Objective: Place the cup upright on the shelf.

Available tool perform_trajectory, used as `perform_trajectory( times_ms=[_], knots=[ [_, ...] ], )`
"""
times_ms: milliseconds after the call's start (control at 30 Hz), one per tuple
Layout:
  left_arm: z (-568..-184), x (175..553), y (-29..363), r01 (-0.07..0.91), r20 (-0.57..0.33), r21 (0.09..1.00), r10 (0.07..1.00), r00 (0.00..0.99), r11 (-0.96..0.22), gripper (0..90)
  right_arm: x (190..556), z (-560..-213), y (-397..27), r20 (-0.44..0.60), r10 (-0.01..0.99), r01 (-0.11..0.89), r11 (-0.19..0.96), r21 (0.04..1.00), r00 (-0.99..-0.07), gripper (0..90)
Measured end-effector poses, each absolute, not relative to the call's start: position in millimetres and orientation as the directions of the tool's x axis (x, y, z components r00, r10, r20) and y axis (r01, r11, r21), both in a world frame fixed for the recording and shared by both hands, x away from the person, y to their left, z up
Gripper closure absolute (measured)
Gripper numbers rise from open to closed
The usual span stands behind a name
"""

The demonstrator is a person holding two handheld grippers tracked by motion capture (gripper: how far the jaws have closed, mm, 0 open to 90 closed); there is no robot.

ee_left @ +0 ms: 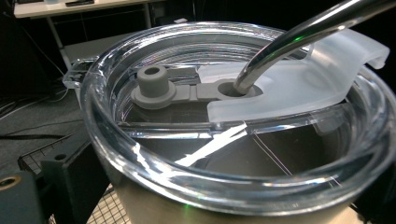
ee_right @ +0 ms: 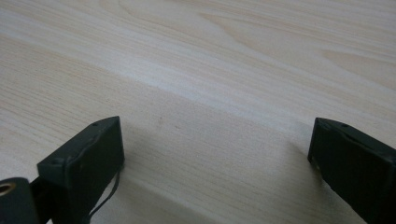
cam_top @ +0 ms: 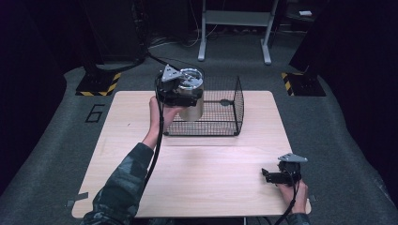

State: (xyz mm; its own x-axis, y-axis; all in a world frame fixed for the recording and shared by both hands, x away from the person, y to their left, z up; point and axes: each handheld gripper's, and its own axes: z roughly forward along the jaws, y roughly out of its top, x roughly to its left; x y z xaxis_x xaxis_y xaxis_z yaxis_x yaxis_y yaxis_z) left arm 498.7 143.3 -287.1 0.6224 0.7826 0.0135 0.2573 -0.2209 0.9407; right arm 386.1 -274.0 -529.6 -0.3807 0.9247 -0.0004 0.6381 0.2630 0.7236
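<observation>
**Tumbler held over the wire basket**

Nearest the person, the right hand-held gripper [cam_top: 271, 176] rested low on the near right part of the pale wooden desk [cam_top: 202, 178], its jaws spread wide with only bare wood grain between them.

Farther back, the left hand-held gripper [cam_top: 185, 96] was clamped on a metal tumbler [cam_top: 191, 107], holding it upright above the near left corner of the black wire basket [cam_top: 225, 105] that stood at the desk's far edge. The tumbler had a dull, pale metal body and a clear plastic lid [ee_left: 233, 135] with a thick rounded rim. A frosted flap [ee_left: 303, 88] lay across the lid, beside a grey rubber plug [ee_left: 153, 86], and a shiny metal straw [ee_left: 299, 39] rose through a hole in it.

In the left gripper view the lid sat so close that it covered most of the jaws; one dark jaw showed at the lower left. The tumbler's base was hidden, so whether it touched the basket could not be told.
</observation>
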Motion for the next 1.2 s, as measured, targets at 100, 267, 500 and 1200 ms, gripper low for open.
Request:
perform_trajectory(
  times_ms=[100, 267, 500, 1200],
  knots=[
    [-289.0, 505.7, 140.2, 0.272, -0.007, 0.941, 0.789, 0.615, -0.204, 4.1, 386.1, -529.6, -274.0, 0.000, 0.925, 0.638, 0.263, 0.724, -0.380, 3.1],
    [-291.5, 515.8, 136.7, 0.272, -0.008, 0.942, 0.802, 0.598, -0.194, 4.1, 386.1, -529.6, -274.0, 0.000, 0.925, 0.638, 0.263, 0.724, -0.381, 3.1],
    [-296.8, 526.5, 133.4, 0.289, -0.011, 0.938, 0.813, 0.582, -0.194, 4.1, 386.1, -529.6, -274.0, 0.000, 0.925, 0.638, 0.262, 0.724, -0.380, 3.1],
    [-312.6, 558.0, 115.3, 0.307, -0.007, 0.933, 0.842, 0.539, -0.189, 4.1, 386.2, -529.4, -273.7, 0.004, 0.926, 0.640, 0.258, 0.724, -0.378, 3.1]
  ],
)
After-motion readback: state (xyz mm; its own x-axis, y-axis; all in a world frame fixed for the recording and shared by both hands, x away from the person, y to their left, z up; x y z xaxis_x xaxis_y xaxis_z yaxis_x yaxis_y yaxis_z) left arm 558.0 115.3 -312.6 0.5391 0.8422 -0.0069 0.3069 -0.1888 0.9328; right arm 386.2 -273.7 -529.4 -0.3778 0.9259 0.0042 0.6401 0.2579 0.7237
